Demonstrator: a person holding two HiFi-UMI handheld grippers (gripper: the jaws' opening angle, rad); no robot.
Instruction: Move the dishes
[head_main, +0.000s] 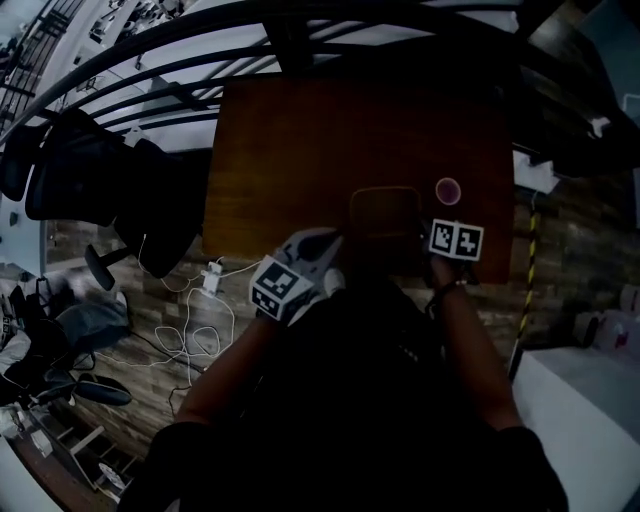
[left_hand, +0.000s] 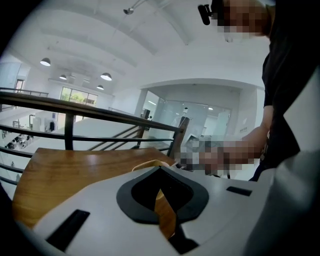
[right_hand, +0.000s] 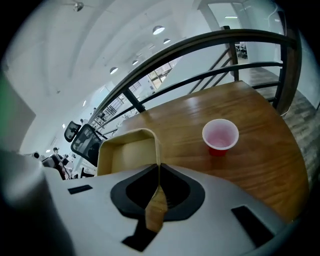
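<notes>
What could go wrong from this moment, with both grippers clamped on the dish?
1. The left gripper and the right gripper each pinch only the thin rim of the tan dish. An uneven lift could tilt it or let a wall slip out of the jaws.
2. The red cup stands upright on the table, close beside the dish on the right gripper's side. A sideways swing might knock it over.

No readable text, labels, brands or numbers anywhere
</notes>
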